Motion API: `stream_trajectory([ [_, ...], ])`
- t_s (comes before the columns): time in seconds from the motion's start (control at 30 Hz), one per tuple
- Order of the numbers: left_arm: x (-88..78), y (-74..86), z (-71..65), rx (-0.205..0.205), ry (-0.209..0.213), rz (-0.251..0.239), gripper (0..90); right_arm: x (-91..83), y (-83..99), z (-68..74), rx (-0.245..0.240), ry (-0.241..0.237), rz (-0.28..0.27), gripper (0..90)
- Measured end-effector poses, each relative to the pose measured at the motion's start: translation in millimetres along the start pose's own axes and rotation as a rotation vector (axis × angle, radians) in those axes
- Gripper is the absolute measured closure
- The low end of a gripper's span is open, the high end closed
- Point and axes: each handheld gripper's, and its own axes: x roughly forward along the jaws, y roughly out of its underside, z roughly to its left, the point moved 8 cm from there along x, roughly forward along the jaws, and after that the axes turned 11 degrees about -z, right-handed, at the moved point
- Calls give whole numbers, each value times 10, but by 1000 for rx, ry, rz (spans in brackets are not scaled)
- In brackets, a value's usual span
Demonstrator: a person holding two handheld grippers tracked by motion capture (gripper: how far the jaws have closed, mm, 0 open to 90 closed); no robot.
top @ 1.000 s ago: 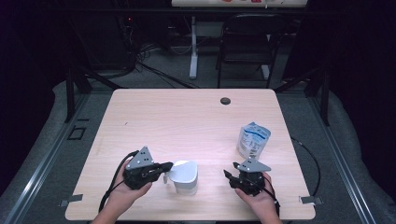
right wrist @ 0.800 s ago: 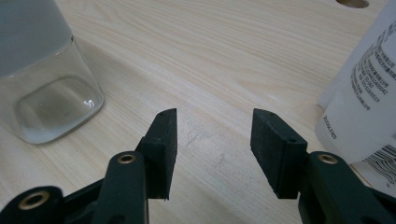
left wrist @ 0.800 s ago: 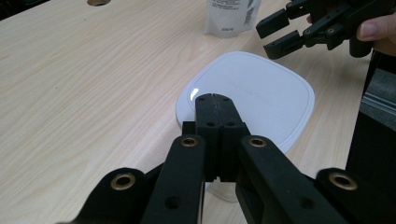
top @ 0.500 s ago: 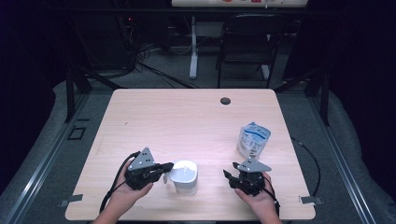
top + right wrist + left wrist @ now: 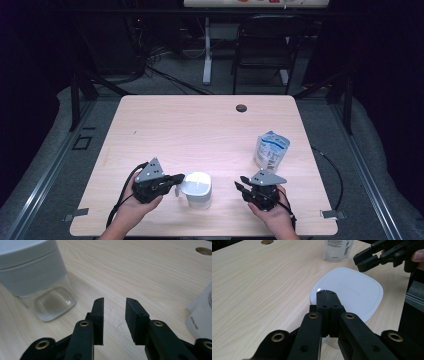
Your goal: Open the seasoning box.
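A clear jar (image 5: 197, 189) with a white square lid (image 5: 352, 290) stands near the table's front edge, between my two grippers. My left gripper (image 5: 176, 179) is shut, its joined tips (image 5: 326, 293) resting at the near edge of the lid with nothing held between them. My right gripper (image 5: 242, 185) sits to the right of the jar (image 5: 32, 277) and points toward it with a gap. Its jaws (image 5: 114, 307) have just been closing, stand partly apart, and have nothing between them. A white and blue pouch (image 5: 271, 149) stands upright just behind the right gripper.
The light wooden table (image 5: 200, 130) has a round cable hole (image 5: 241, 108) at its far middle. A dark chair (image 5: 265, 45) and a desk leg (image 5: 206, 50) stand beyond the far edge. The pouch (image 5: 200, 312) is close on the right gripper's right side.
The right gripper's jaws look slightly closer together than before. Both hands, the jar and the pouch have stayed where they were.
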Motion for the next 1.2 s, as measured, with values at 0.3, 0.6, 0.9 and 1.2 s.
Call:
stream_trajectory([
  [0.3, -3, 3, 6, -3, -2, -4, 900, 16, -104, 168, -12, -58, 0, 811],
  [0.6, -6, 6, 11, -4, -3, -5, 900, 58, -171, 325, -11, -125, 8, 892],
  [0.9, -7, 8, 14, -4, -1, -5, 900, 73, -285, 529, -21, -211, 0, 900],
  [1.2, -7, 8, 14, -2, 0, -5, 900, 97, -306, 607, -36, -240, 7, 900],
])
